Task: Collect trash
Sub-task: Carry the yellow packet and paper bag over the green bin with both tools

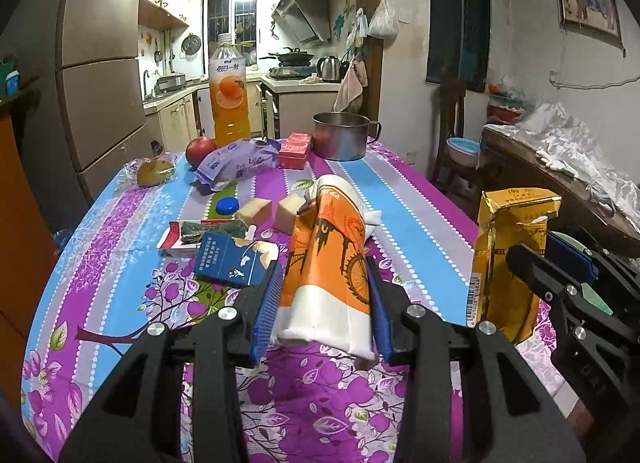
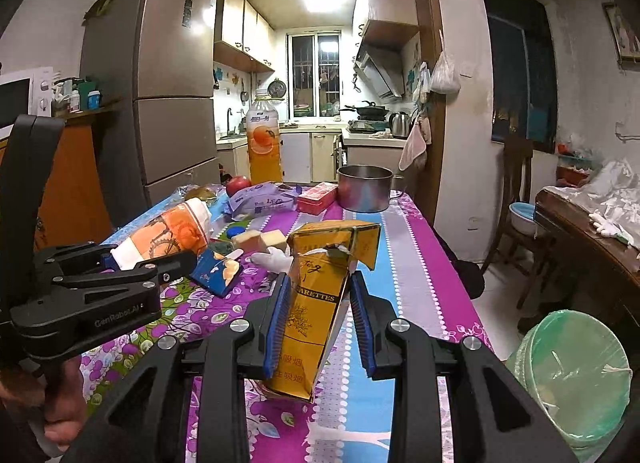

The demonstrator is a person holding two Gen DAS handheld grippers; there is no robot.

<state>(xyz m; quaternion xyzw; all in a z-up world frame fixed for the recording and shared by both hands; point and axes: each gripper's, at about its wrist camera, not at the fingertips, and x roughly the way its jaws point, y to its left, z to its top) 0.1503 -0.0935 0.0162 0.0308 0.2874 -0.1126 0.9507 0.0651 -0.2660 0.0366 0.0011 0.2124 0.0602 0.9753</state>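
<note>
In the left wrist view, the left gripper (image 1: 324,303) pinches a crumpled orange-and-white paper wrapper (image 1: 328,263), lifted above the purple flowered tablecloth (image 1: 420,223), where a blue cigarette box (image 1: 232,259) still waits. In the right wrist view, the right gripper (image 2: 320,323) pinches a torn yellow cigarette pack (image 2: 316,303), and the green-lined trash bin (image 2: 572,375) stands on the floor nearby, so nothing looks dropped in yet.

The left gripper (image 1: 324,295) clamped a crumpled orange-and-white paper cup (image 1: 328,263) between its blue pads, lifted above the flowered tablecloth (image 1: 420,231). To its right, the right gripper (image 1: 560,271) gripped a torn yellow cigarette pack (image 1: 508,247). A blue pack (image 1: 228,259) lay just left.
</note>
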